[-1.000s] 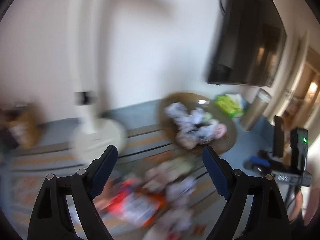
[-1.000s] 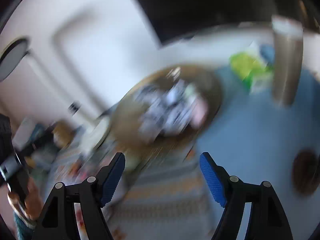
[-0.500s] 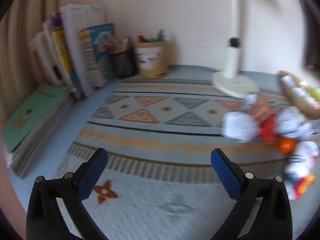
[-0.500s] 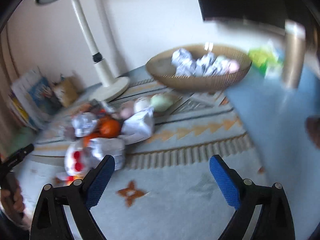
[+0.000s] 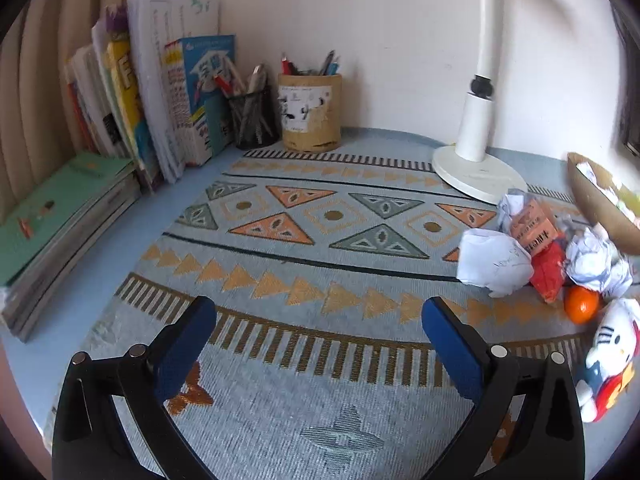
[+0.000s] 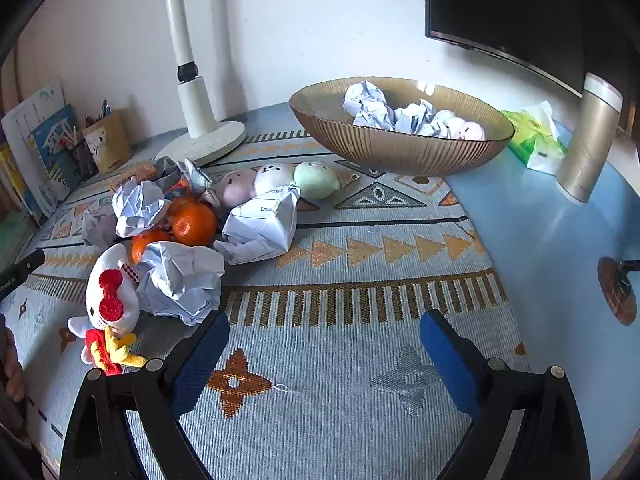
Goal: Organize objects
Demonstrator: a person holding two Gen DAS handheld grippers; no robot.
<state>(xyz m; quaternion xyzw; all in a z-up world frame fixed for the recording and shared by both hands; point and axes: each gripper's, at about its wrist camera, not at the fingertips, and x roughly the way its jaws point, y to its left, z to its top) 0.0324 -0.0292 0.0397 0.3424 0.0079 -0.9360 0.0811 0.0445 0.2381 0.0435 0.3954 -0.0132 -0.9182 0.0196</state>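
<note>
A pile lies on the patterned mat [image 6: 360, 352]: crumpled paper balls [image 6: 180, 280], oranges [image 6: 194, 224], a white cat plush [image 6: 110, 300], three round soft toys [image 6: 276, 178] and an orange box [image 5: 534, 226]. A brown ribbed bowl [image 6: 400, 148] behind holds more paper balls and a pink toy. My right gripper [image 6: 324, 344] is open and empty, low over the mat, right of the pile. My left gripper [image 5: 318, 328] is open and empty, left of the pile, where the paper [image 5: 494, 264], orange [image 5: 582, 304] and plush [image 5: 610, 354] show at the right.
A white lamp base [image 5: 478, 174] stands at the back. Books [image 5: 160, 100], a stack of booklets [image 5: 60, 220] and two pen holders [image 5: 310, 112] line the back left. A gold cylinder [image 6: 590, 136], green tissue pack [image 6: 532, 136] and dark monitor [image 6: 520, 8] are at the right.
Both grippers swung down from pointing at the wall and bowl to low over the mat; the views have steadied and sharpened. Both stay open.
</note>
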